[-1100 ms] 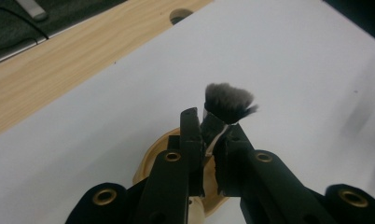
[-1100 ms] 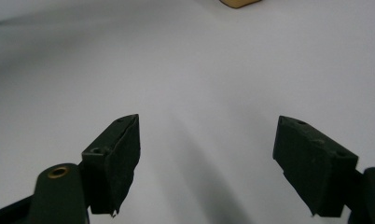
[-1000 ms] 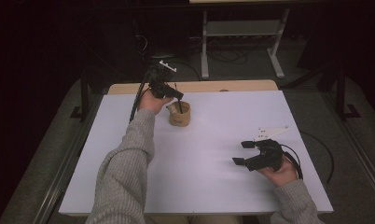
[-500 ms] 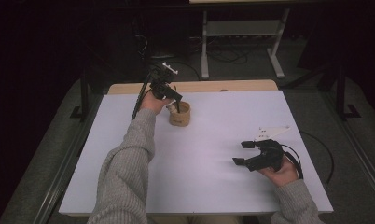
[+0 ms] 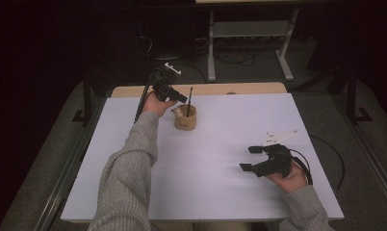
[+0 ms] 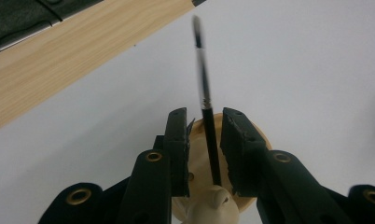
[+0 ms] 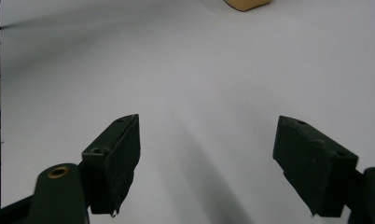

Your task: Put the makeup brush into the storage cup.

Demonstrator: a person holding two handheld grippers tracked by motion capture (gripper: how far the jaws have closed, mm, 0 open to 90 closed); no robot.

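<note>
The left gripper [image 6: 203, 135] jaws have just been opening, freeing the brush [image 6: 205, 100] stood in the wooden cup [image 5: 186, 118]. At four o'clock, the right gripper [image 5: 249, 158] is held wide open, empty.

- A table [image 5: 134, 192] covered by a white sheet is seen, with a strip of bare light wood [image 5: 220, 89] left uncovered along its far edge.
- A small tan cup [image 5: 186, 119] is stood directly on the sheet, near the far left part.
- The same white surface [image 7: 185, 70] is seen in the right gripper view.
</note>
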